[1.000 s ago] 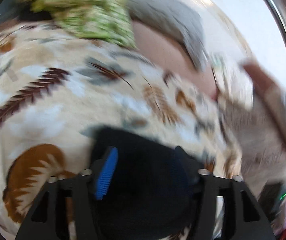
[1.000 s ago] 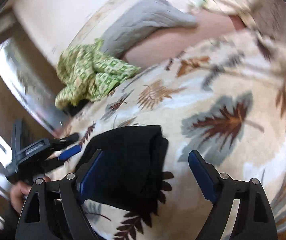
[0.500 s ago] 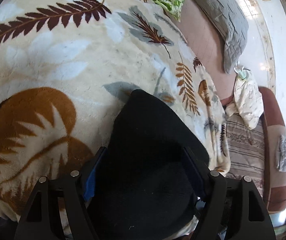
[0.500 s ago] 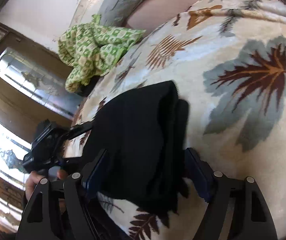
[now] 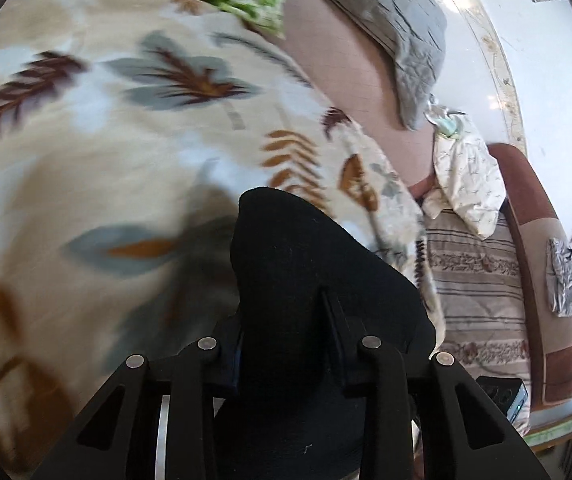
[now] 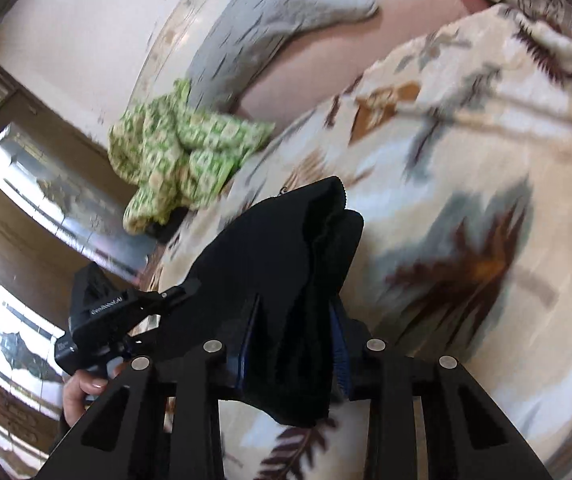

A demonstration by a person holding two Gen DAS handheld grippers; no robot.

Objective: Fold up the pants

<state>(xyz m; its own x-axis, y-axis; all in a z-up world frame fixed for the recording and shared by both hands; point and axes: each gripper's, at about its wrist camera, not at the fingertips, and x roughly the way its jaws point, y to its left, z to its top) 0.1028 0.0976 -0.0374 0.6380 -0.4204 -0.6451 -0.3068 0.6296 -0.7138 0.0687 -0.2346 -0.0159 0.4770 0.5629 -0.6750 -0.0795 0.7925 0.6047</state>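
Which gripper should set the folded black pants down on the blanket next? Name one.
Neither alone: left gripper and right gripper are both shut on the black pants above the leaf-print blanket. Lower together, probably.

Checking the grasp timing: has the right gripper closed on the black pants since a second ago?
Yes. The right gripper, wide open beside the pants before, now pinches them, lifted toward the green patterned cloth.
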